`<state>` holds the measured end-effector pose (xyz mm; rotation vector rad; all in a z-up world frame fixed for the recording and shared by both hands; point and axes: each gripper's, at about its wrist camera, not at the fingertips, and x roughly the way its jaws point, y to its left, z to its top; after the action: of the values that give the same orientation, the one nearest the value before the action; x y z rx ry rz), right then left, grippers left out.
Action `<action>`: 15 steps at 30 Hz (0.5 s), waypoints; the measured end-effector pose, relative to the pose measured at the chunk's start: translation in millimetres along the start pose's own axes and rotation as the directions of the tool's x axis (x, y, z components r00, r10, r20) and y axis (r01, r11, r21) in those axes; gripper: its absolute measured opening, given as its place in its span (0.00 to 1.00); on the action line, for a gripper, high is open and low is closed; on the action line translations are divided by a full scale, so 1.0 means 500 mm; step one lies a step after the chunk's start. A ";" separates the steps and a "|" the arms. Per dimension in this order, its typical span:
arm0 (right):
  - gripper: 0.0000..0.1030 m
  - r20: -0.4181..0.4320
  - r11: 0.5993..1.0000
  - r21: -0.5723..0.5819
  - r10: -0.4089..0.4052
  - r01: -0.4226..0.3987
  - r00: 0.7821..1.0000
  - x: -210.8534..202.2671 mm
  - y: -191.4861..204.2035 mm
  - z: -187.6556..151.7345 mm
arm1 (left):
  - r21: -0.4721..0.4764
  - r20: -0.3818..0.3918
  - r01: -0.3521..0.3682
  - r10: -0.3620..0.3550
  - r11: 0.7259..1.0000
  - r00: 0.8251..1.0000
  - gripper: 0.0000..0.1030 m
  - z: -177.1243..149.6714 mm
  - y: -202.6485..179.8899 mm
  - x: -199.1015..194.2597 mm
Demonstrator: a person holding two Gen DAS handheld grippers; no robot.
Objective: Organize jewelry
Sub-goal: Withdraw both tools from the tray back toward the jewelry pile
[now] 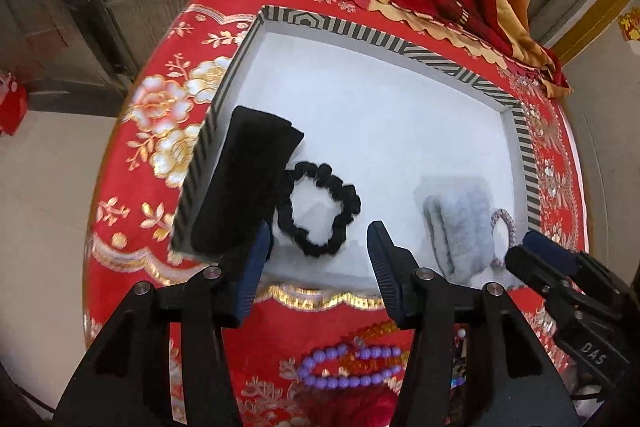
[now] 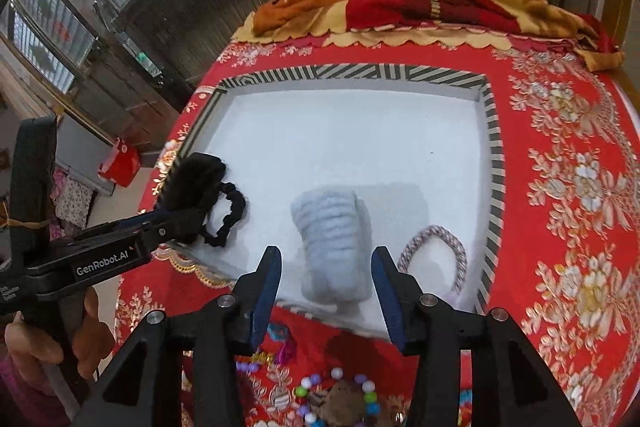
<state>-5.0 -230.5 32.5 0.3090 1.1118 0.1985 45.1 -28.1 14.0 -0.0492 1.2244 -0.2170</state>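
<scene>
Tray (image 1: 524, 163), striped rim: black scrunchie (image 1: 320, 211), grey headband (image 1: 460, 231), braided tie (image 2: 436, 251) inside. Purple beads (image 1: 348, 367) before tray's near edge, unsorted. Left gripper (image 1: 320, 259) and right gripper (image 2: 326, 287) agape, empty. Next, probably: collect beads.

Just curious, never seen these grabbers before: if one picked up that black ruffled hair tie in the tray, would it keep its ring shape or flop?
The black scrunchie would probably flop: it looks like soft gathered fabric, already lying in an uneven loop. It is likely very light, so a nudge may slide it across the tray. Hardly fragile.
</scene>
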 end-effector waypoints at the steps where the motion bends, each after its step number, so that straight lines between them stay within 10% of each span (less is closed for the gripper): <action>1: 0.44 0.007 1.000 -0.001 0.001 -0.001 1.000 -0.009 0.002 -0.005 | 0.001 0.004 -0.005 0.005 1.000 1.000 0.49 -0.008 -0.001 -0.007; 15: 0.46 0.059 0.999 -0.032 -0.025 0.027 0.998 -0.105 0.028 -0.118 | 0.023 0.061 -0.061 0.060 0.998 0.996 0.49 -0.135 -0.037 -0.100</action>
<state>-81.0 -225.2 57.7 0.2689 1.0526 0.1831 -36.9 -31.2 39.9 0.0032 1.1616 -0.1771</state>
